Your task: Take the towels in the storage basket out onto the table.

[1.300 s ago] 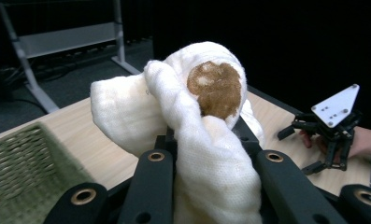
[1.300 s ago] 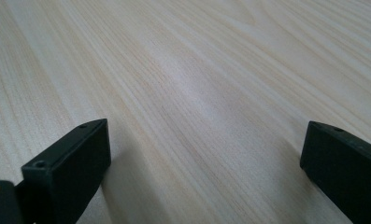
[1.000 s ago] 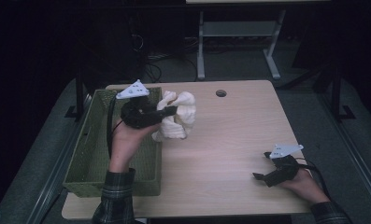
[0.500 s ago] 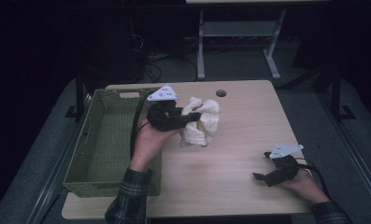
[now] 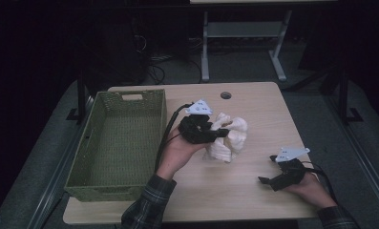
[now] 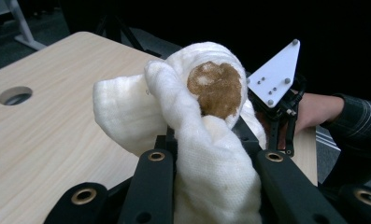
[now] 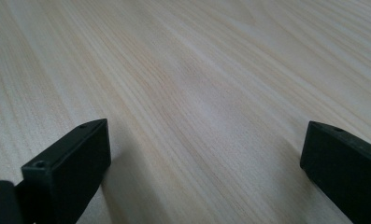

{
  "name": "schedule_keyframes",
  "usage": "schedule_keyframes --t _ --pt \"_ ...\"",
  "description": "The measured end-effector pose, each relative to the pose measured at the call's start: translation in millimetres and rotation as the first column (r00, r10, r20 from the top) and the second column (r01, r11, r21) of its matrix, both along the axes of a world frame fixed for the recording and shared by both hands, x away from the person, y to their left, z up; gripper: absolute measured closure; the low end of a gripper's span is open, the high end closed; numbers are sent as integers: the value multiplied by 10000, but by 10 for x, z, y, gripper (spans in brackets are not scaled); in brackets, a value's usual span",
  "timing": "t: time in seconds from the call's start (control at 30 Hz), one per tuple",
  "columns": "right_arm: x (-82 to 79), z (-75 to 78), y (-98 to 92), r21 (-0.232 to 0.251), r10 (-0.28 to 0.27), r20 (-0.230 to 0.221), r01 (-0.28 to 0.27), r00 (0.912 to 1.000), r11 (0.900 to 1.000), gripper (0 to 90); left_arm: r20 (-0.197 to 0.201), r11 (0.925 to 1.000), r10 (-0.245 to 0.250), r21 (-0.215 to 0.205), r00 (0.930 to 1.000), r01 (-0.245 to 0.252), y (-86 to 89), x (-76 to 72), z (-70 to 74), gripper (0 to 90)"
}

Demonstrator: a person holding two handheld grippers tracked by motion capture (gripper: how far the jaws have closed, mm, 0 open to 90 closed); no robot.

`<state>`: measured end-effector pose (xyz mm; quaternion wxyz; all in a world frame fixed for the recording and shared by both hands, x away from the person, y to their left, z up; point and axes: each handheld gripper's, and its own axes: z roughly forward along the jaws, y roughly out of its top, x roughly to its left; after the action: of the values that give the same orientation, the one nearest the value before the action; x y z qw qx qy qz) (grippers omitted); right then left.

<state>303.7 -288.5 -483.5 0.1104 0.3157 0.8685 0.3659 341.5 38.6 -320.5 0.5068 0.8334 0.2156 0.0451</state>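
The wooden table (image 5: 254,191) carries a green woven basket (image 5: 115,143) at its left side, holding nothing that shows. Just right of the basket, the left gripper (image 5: 215,136) is clenched on a white plush toy (image 5: 227,140), which hangs at mid-table with its lower end at or just above the surface; contact cannot be told. In the left gripper view the toy (image 6: 206,140) bulges between the jaws, a brown patch (image 6: 215,88) facing out. The right gripper (image 5: 268,180) rests low near the table's right front, jaws wide apart on bare wood. Recommendation: set the toy down fully before easing the grip, keeping the trailing fabric clear of the basket rim.
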Motion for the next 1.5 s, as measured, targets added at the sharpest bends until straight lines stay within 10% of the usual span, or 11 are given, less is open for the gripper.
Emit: schedule_keyframes --t 1.13,1.5 --pt "0 -1 0 -14 62 6 -62 10000 10000 15 -1644 9813 -832 1584 9829 1096 -603 100 -1233 719" --pt "3 0 4 -23 55 -20 -55 10000 10000 15 -1355 9855 -749 1409 9879 941 -428 39 -1074 404"
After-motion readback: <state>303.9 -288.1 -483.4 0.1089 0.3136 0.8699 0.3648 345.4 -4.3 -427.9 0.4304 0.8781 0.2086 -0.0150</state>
